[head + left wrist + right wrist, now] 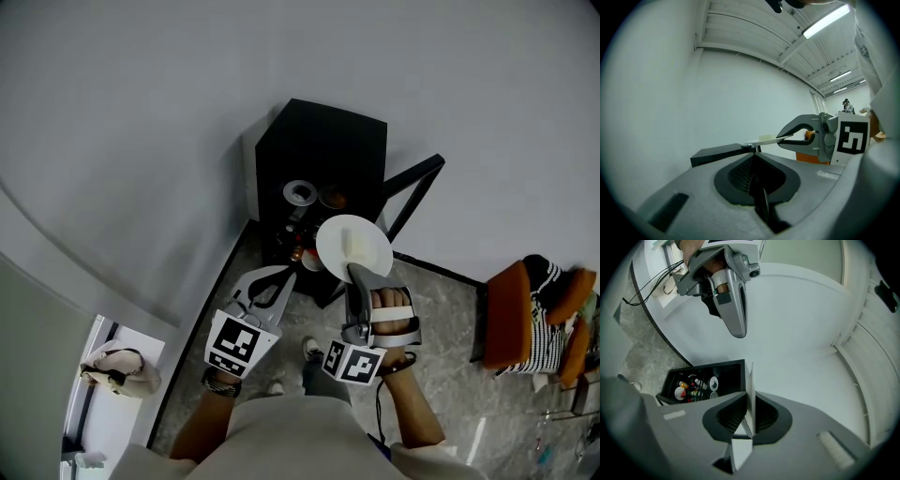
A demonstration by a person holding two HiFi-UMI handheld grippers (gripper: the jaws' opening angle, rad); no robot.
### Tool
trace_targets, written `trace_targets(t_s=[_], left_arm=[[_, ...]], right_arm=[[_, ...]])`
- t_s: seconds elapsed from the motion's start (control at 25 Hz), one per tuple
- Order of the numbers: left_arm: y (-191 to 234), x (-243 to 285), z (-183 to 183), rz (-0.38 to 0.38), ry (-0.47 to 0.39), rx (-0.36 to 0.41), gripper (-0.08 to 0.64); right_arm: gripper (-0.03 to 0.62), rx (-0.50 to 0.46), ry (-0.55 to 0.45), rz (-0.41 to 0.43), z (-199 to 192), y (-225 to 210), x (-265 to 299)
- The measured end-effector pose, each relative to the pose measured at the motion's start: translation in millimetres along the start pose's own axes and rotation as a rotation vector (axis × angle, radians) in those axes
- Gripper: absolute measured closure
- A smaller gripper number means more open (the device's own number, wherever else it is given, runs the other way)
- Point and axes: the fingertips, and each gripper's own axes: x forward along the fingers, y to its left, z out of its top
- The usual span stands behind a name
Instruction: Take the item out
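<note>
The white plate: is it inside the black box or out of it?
Out. The right gripper pinches the white plate by its rim, holding it level outside the open black box.

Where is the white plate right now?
In the head view the white plate is near the middle, pinched by its rim in the right gripper, just in front of the black cabinet.

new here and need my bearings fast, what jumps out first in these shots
A white plate with a pale slab on it sits at the centre of the head view, gripped at its rim by the right gripper. Below it stands an open black cabinet with small containers inside. The left gripper hangs shut and empty beside the plate.
</note>
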Motion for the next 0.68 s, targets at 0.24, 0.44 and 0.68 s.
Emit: trace_targets(t_s=[0.24,0.44,0.68], left_arm=[[-0.2,-1.1,-4.9,0.004,0.005,-0.002,0.555],[-3.7,0.0,-4.8,0.005,0.006,0.005,0.555],[-6.7,3.6,-1.9,0.005,0.006,0.011,0.556]], right_arm=[[0.560,-0.001,0.003,-0.014,-2.0,-2.1,-0.9],[0.560,-0.002,0.005,-0.021,-5.8,-4.3,-2.7],[0.560,-0.001,0.007,-0.023,-10.5,-6.5,-3.4]])
